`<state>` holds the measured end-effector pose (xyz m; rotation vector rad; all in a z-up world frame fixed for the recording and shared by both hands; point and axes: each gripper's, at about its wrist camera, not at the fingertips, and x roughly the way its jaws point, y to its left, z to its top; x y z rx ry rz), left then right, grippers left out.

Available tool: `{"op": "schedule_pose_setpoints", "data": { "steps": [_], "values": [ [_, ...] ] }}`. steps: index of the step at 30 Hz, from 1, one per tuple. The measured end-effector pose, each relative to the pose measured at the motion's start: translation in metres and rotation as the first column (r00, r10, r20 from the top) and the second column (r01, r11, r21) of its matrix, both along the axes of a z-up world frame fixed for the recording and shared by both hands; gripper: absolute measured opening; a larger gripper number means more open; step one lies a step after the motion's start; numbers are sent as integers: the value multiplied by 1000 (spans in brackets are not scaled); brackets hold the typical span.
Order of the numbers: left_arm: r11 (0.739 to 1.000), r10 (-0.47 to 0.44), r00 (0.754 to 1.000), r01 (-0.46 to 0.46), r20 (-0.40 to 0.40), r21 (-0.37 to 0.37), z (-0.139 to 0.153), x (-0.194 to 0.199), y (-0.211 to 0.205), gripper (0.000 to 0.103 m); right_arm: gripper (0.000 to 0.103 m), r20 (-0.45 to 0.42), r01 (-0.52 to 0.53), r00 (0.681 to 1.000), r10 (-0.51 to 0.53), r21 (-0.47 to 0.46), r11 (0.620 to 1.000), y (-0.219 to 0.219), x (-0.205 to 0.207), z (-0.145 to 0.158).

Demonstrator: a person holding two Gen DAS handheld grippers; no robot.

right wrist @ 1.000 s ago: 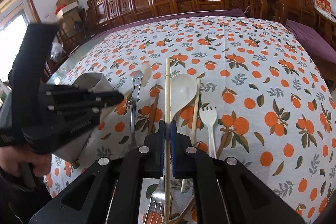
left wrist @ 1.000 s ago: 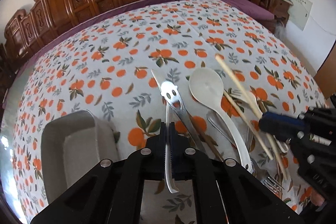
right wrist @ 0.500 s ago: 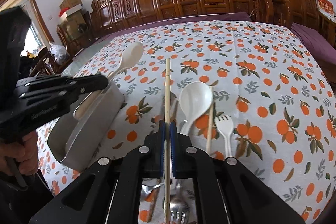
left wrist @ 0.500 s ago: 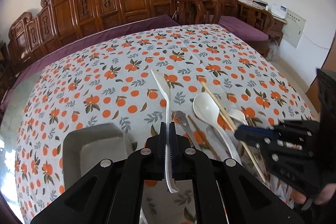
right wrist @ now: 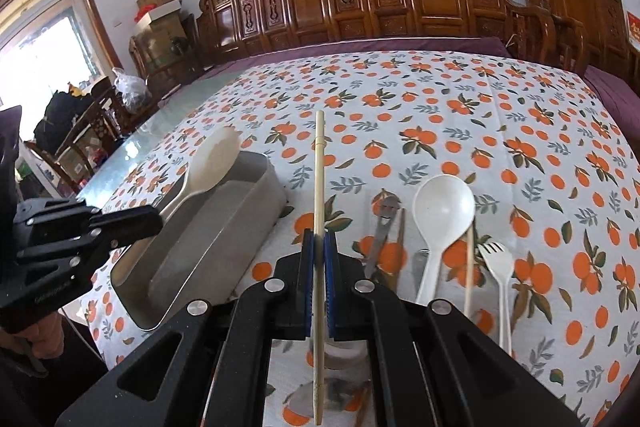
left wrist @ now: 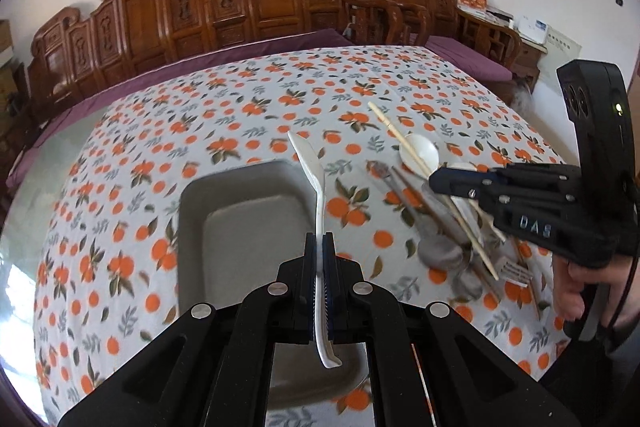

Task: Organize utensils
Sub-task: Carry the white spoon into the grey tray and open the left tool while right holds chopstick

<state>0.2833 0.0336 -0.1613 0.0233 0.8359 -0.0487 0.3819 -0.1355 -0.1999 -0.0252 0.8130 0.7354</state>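
the left gripper [left wrist: 319,247] is clenched on a white spoon [left wrist: 311,167], its bowl over the grey tray [left wrist: 240,227] ahead. the right gripper [right wrist: 319,247] clamps a chopstick [right wrist: 319,179], with the tray to its left and the remaining utensils [right wrist: 440,227] to its right.

In the left wrist view, the utensil pile [left wrist: 460,235] at right centre is smeared by motion blur, so its metal pieces cannot be told apart, and the right gripper [left wrist: 434,183] covers its upper part. The grey tray [left wrist: 192,219] is hidden along its near end by the left gripper [left wrist: 319,247]. In the right wrist view, blurred metal items [right wrist: 340,393] at the bottom edge lie behind the gripper body, unidentifiable.
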Motion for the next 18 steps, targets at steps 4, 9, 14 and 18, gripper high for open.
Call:
{"op": "schedule_pose_setpoints", "data": {
  "steps": [4,9,14,18],
  "values": [
    [1000,24,1000,-24,-8,-14,-11,-5,12,2,6,-1,-8,1000,8,-7,1000,6,-2,-1],
    [999,44,998,-44,-35,-7,-25,-4,26,2,6,12,-10,1000,10,-2,1000,11,-9,3],
    [997,71,995,-72,-64,-16,-35,1,39,2,6,21,-39,999,39,3,999,21,-17,6],
    [996,91,992,-92,-85,-3,-41,6,46,2,6,23,-59,998,59,2,998,29,-22,7]
  ]
}}
